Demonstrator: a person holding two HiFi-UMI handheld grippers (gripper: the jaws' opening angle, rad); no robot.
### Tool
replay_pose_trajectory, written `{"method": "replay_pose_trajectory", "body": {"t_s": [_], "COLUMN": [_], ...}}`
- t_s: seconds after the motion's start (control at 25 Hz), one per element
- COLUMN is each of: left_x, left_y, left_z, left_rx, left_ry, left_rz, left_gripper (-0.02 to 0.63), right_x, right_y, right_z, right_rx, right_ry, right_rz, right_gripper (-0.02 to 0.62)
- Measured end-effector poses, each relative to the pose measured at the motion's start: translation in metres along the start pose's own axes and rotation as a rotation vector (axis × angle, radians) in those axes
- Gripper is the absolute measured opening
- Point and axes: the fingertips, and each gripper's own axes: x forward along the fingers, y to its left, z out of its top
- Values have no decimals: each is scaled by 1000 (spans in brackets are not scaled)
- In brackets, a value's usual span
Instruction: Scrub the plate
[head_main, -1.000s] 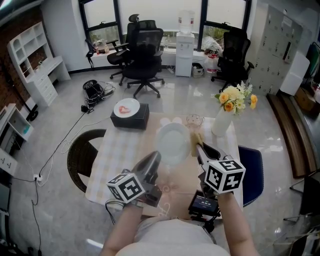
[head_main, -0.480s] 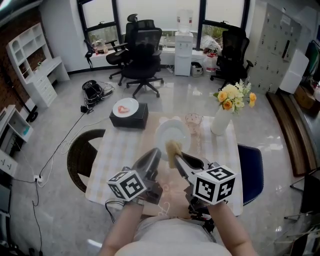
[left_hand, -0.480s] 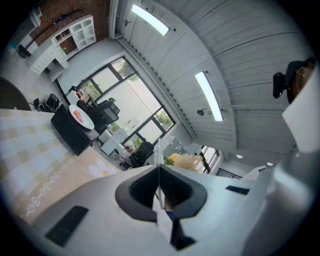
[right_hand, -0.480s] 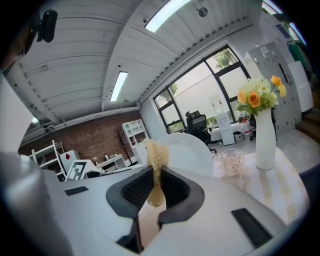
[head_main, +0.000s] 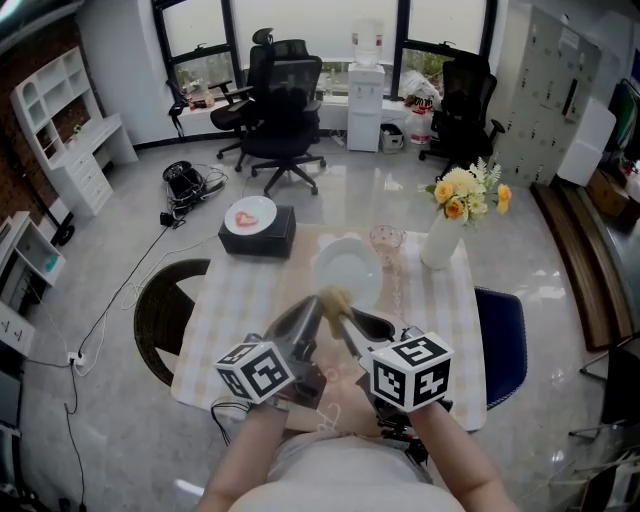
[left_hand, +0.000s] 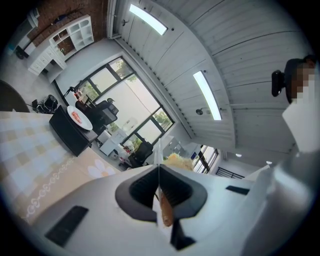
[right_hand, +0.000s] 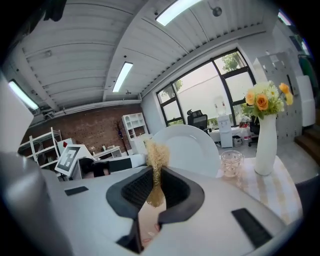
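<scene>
My left gripper (head_main: 313, 304) is shut on the near rim of a white plate (head_main: 350, 264), holding it above the table. In the left gripper view the plate's rim (left_hand: 158, 159) runs as a thin white line between the shut jaws. The right gripper (head_main: 337, 308) is shut on a straw-coloured scrubber (head_main: 333, 297), whose tuft sits right at the plate's near left edge, beside the left gripper's tips. In the right gripper view the scrubber (right_hand: 156, 153) sticks up from the jaws, with the plate's face (right_hand: 194, 149) just behind it. I cannot tell whether tuft and plate touch.
The table (head_main: 238, 300) has a checked cloth. A white vase of yellow flowers (head_main: 443, 242) and a glass cup (head_main: 387, 240) stand at its far right. A black box bearing a small plate (head_main: 258, 230) is at the far left. A wicker chair (head_main: 163, 306) and a blue chair (head_main: 504, 342) flank it.
The right gripper has carried the scrubber leftward from the plate's right side to its near left edge, close to the left gripper. The left gripper keeps holding the plate.
</scene>
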Motion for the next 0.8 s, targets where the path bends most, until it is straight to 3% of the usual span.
{"method": "replay_pose_trajectory", "body": {"t_s": [0.8], "left_x": [-7], "left_y": [-1], "left_z": [3], "left_rx": [5], "left_ry": [-2], "left_rz": [-29], "left_gripper": [15], "right_x": [-14], "right_y": [-61], "right_z": [-11], "right_rx": [-55], "right_ry": [64], "right_rz": [-161], "right_gripper": [52]}}
